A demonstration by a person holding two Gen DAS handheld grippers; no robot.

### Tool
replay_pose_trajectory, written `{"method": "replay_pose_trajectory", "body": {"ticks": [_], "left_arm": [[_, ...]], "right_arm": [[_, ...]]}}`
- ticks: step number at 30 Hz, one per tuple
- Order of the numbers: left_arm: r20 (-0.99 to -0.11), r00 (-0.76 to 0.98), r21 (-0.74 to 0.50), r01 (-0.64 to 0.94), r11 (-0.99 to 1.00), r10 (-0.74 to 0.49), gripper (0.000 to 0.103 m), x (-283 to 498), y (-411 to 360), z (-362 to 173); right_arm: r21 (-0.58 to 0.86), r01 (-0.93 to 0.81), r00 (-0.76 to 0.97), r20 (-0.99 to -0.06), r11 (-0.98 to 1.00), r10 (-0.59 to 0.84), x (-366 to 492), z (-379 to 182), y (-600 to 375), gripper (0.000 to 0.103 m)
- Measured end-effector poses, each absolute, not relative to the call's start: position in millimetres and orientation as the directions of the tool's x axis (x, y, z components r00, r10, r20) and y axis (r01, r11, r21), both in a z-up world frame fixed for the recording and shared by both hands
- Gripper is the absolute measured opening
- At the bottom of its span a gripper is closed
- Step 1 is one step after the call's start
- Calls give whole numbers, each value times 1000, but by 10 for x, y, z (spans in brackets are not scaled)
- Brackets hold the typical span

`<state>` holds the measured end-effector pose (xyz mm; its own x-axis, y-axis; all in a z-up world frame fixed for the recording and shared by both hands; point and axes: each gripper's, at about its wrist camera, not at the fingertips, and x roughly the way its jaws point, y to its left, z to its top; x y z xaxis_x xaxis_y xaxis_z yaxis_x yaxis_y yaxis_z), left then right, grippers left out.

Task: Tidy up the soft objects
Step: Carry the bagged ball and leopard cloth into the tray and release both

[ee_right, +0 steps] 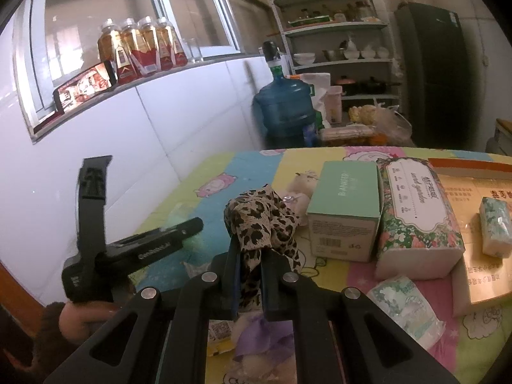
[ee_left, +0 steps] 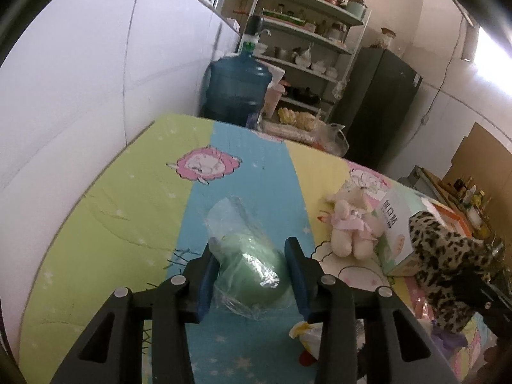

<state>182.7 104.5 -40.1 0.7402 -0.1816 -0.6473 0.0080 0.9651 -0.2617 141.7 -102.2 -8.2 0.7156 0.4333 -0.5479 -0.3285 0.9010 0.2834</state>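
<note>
In the left wrist view my left gripper is open, its blue-padded fingers on either side of a green soft object in a clear plastic bag that lies on the blue stripe of the mat. A white plush bear lies to the right. My right gripper is shut on a leopard-print cloth and holds it above the table; the cloth also shows in the left wrist view. A purple-dressed plush lies under the right gripper.
A mint box, a floral tissue pack, a small tissue pack and a wrapped tissue packet stand on the right. An orange carton lies flat. A blue water jug, shelves and fridge are behind.
</note>
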Motion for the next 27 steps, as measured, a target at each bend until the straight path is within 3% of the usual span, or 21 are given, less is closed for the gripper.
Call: {"method": "replay_pose_trajectory", "body": {"ticks": [17, 27], "left_arm": [[-509, 843, -171, 99, 980, -174, 41, 1243, 642, 206], [-495, 833, -164, 189, 968, -247, 41, 1151, 205, 304]], "right_arm": [[301, -304, 756, -502, 904, 421, 1311, 22, -1221, 10], [314, -261, 795, -466, 913, 388, 1171, 124, -1498, 10]]}}
